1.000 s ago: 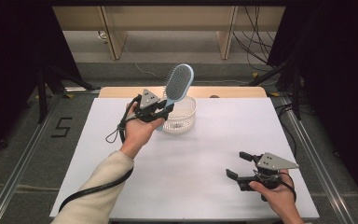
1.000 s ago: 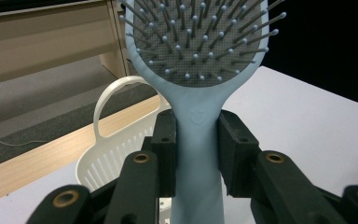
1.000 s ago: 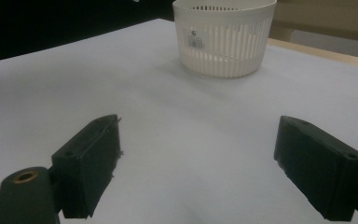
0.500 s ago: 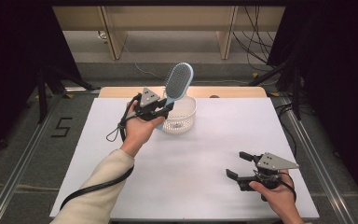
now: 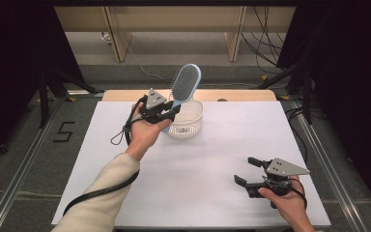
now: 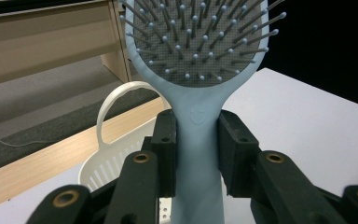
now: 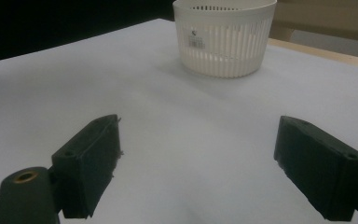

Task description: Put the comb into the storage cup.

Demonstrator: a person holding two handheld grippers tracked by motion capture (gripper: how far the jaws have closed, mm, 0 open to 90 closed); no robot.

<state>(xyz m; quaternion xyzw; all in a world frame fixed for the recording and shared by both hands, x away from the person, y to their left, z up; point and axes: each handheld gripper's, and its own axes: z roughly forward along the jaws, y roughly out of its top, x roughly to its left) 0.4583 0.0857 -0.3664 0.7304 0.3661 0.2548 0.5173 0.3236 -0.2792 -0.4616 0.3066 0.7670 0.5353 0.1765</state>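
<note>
- Near the far edge of the tabletop (image 5: pixel 212 159), a little left of its middle, the left hand-held gripper (image 5: pixel 166 112) is raised above the surface and grips a light blue hairbrush (image 5: pixel 184 84) by the handle.
- Its two black jaws press on the handle from both sides, just below the place where the handle widens into the head; this is clear in the left gripper view, where the hairbrush (image 6: pixel 198 93) stands upright between them.
- From the high view, the brush head rises up and slightly to the right from the gripper, with the bristle side turned toward the camera.
- A white slotted basket (image 5: pixel 187 121) stands on the tabletop just to the right of this gripper, directly under and behind the brush; in the left gripper view the basket (image 6: pixel 107 161) with its loop handle is seen behind the jaws.
- Whether the lower end of the handle touches the basket I cannot tell.
- At the near right corner of the tabletop, the right hand-held gripper (image 5: pixel 246 170) is held low over the surface, well apart from the brush and the basket.
- Its jaws stand wide open with nothing between them, and they point toward the basket (image 7: pixel 224 37).
</note>
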